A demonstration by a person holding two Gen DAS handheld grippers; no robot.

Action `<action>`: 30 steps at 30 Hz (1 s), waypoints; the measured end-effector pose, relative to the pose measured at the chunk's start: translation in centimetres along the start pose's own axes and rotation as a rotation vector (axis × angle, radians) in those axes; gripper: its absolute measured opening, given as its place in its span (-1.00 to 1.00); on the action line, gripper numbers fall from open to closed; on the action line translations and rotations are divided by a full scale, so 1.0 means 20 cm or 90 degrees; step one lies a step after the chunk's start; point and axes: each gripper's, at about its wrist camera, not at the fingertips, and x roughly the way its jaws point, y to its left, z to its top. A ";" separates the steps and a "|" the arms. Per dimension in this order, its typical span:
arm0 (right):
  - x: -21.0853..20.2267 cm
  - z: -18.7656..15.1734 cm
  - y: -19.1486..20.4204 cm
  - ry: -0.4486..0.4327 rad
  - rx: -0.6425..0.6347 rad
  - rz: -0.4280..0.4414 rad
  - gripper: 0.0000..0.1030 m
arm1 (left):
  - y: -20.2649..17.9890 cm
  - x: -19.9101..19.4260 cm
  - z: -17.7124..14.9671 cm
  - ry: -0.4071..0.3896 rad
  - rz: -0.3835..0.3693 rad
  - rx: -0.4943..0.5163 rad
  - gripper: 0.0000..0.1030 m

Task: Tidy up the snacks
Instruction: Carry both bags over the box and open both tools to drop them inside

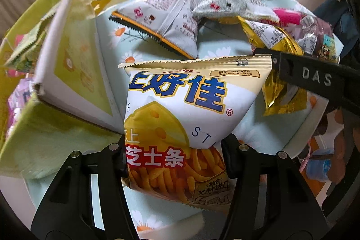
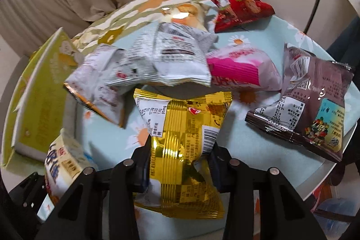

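Note:
My left gripper [image 1: 175, 154] is shut on the lower part of a cream cheese-stick bag [image 1: 180, 105] with big blue lettering, held upright over the table. That bag also shows at the lower left of the right wrist view [image 2: 60, 163]. My right gripper [image 2: 180, 159] is shut on a crinkled gold foil bag [image 2: 182, 127], its pads pinching the bag's waist. In the left wrist view the gold foil bag [image 1: 283, 91] sits to the right, behind the right gripper's black housing [image 1: 315, 78].
A green cardboard box [image 1: 67, 60] [image 2: 42, 91] with raised flaps stands at the left, with packets inside. On the round daisy-print tablecloth [image 2: 108, 141] lie two white-grey bags [image 2: 171, 60], a pink bag [image 2: 238, 69], a brown bag [image 2: 315, 100] and a red bag [image 2: 240, 6]. Curtains hang behind.

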 end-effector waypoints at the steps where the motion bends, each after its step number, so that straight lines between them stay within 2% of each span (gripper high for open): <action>1: -0.02 0.00 0.01 0.001 -0.006 0.006 -0.25 | -0.01 -0.02 0.00 -0.002 0.001 -0.002 0.10; 9: -0.22 0.06 0.03 -0.017 -0.056 0.069 -0.25 | -0.08 -0.25 0.09 -0.048 0.018 -0.023 0.10; 15: -0.39 0.23 0.05 -0.053 -0.107 0.109 -0.25 | -0.07 -0.47 0.20 -0.103 0.045 -0.064 0.10; 19: -0.48 0.35 0.12 -0.050 -0.159 0.165 -0.25 | -0.03 -0.59 0.26 -0.135 0.057 -0.109 0.10; 22: -0.53 0.42 0.22 -0.059 -0.210 0.201 -0.25 | 0.05 -0.67 0.30 -0.155 0.070 -0.154 0.10; 25: -0.55 0.48 0.32 -0.058 -0.248 0.244 -0.25 | 0.16 -0.74 0.32 -0.170 0.105 -0.199 0.10; 30: -0.52 0.53 0.57 -0.042 -0.295 0.300 -0.25 | 0.44 -0.81 0.33 -0.173 0.156 -0.260 0.10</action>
